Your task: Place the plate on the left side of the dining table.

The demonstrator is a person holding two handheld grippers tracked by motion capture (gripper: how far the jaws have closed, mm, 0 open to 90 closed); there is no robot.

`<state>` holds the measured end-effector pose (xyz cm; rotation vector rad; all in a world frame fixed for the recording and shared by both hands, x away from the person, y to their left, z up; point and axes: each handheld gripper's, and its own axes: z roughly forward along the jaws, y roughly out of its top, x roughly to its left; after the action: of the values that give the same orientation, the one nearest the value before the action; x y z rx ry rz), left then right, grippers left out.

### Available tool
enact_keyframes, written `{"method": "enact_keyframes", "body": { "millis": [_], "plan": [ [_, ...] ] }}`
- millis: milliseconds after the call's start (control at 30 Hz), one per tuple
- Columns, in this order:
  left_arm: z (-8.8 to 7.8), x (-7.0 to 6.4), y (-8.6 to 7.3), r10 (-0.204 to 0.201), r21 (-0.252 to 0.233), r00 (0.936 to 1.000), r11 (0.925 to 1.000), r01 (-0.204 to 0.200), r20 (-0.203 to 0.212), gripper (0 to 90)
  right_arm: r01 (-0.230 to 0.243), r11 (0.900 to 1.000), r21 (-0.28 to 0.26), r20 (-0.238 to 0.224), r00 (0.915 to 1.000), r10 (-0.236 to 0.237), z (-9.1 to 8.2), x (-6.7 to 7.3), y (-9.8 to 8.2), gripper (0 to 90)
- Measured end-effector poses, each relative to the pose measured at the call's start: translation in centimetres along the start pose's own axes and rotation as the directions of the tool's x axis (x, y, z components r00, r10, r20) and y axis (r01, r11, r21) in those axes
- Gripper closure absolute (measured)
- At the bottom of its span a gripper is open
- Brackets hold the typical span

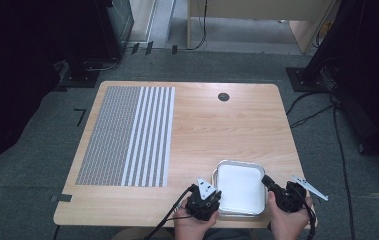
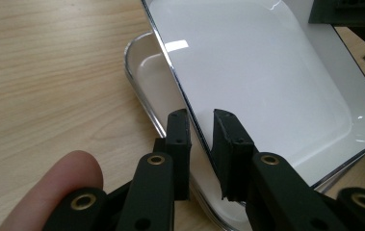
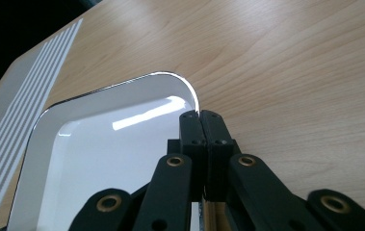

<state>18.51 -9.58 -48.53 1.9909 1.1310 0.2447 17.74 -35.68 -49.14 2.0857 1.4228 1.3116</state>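
2 claws (image 1: 212,192) (image 1: 268,181) on opposite rims of white tray (image 1: 239,187)

Your upper tray (image 2: 267,82) hides most of the lower tray (image 2: 144,72) beneath it; its far corner runs past the frame's top edge.

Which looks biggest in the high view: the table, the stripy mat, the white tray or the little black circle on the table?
1. Wooden table
2. Stripy mat
3. White tray, though it lies nearer the camera, which may make it look bigger
4. Little black circle, farther from the camera
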Motion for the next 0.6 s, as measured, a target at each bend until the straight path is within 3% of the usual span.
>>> {"method": "enact_keyframes", "body": {
  "millis": [300, 600],
  "plan": [
    [-1.1, 1.3, 0.6, -0.005, 0.001, 1.0000, 1.0000, 0.005, 0.004, 81.7, 0.034, 0.999, -0.012, -0.010, 0.9994, -0.034, -0.5, 1.9, 0.5, 90.0],
    [-2.2, 2.7, 1.2, -0.023, -0.015, 0.9997, 0.9996, 0.023, 0.011, 82.3, 0.036, 0.999, 0.000, -0.031, 0.9989, -0.036, -0.2, 3.3, 0.9, 90.0]
  ]
}}
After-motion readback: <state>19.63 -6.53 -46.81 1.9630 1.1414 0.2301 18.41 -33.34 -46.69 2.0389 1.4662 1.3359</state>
